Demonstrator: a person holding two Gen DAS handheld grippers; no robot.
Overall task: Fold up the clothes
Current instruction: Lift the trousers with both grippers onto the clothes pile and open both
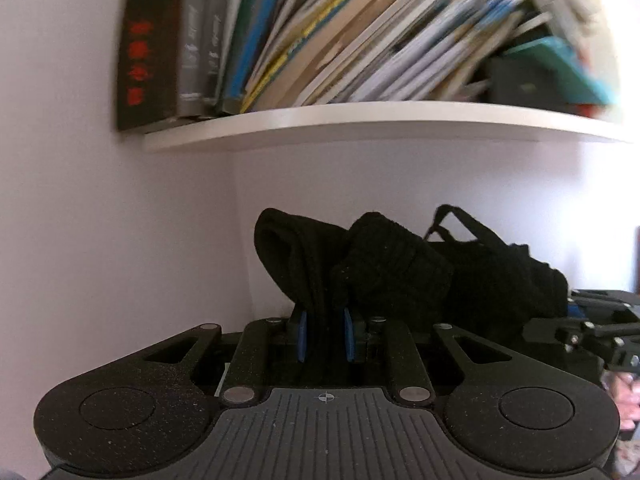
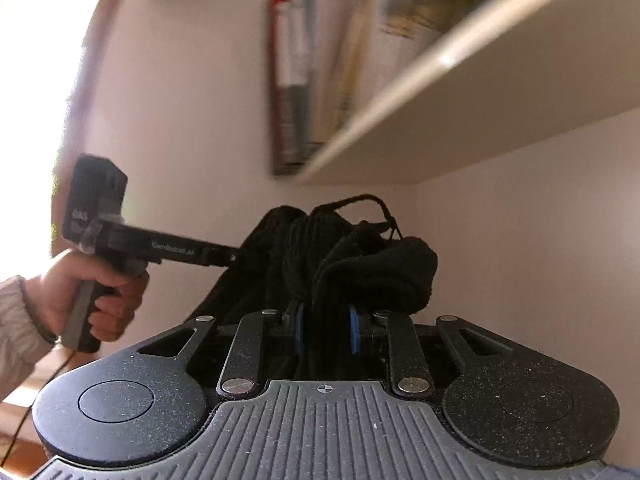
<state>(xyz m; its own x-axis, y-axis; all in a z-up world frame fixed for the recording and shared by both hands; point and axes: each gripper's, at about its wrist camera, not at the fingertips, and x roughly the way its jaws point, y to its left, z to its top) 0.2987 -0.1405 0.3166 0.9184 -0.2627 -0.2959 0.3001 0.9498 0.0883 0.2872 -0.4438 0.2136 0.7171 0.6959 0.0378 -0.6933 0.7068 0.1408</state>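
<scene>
Garment: a black, ribbed knit piece of clothing (image 1: pixel 400 268) is hanging bunched in the air between the two tools, with a thin black cord or strap looping out of its top; no table or bed is showing under it.
Left gripper: the black two-finger left gripper (image 1: pixel 326 334) is pinching a fold of the knit between its blue pads (image 1: pixel 303 336); a person's left hand (image 2: pixel 100 300) in a pale sleeve is gripping its handle at the left of the right wrist view.
Right gripper: the black right gripper (image 2: pixel 326 330) is likewise clamping a thick bunch of the same cloth; its body is showing at the right edge of the left view.
Surroundings: a white wall shelf (image 1: pixel 360 124) packed with leaning books (image 1: pixel 320 40) is sitting above and beyond, against a pale wall.
Progress: judging from the crumpled cloth, the folding is looking early; no neat fold is showing; spreading, folding and laying down all seem left to do.
</scene>
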